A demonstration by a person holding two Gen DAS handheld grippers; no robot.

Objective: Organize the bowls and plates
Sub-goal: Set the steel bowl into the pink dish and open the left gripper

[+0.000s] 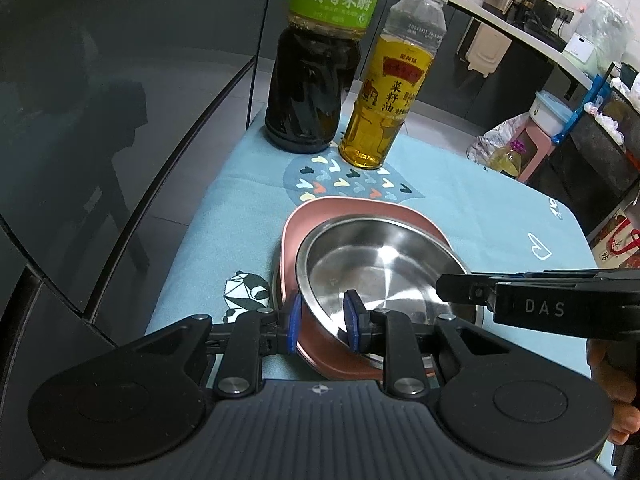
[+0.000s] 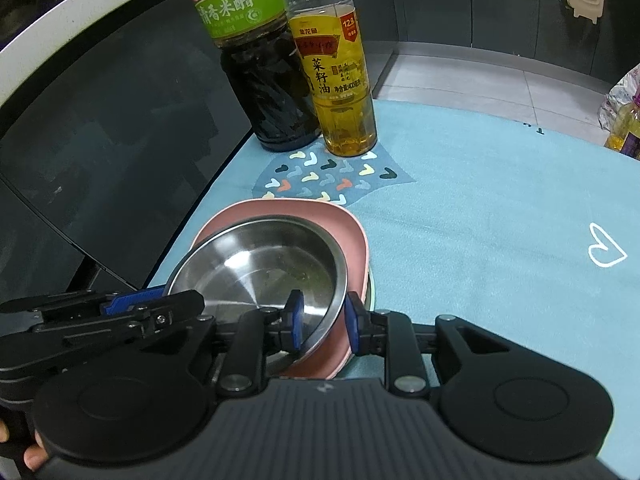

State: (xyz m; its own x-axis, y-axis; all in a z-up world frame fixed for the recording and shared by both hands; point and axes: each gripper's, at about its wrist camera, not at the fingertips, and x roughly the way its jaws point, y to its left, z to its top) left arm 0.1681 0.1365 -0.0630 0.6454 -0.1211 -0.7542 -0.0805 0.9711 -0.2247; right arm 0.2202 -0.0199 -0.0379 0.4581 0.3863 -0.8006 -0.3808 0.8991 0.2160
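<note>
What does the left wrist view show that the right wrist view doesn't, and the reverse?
Only the left wrist view shows the panda print on the cloth and the counter with appliances. Only the right wrist view shows a pale green rim under the pink plate. Both show the steel bowl on that plate, straddled by the left gripper and right gripper, plus the vinegar bottle and oil bottle.

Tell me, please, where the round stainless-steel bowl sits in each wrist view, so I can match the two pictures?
Left wrist: the round stainless-steel bowl lies right of centre, low, inside the pink rounded plate, between both grippers.
Right wrist: the bowl lies left of centre, low.
Shared landmark: the yellow oil bottle standing behind it beside the dark vinegar bottle.
</note>
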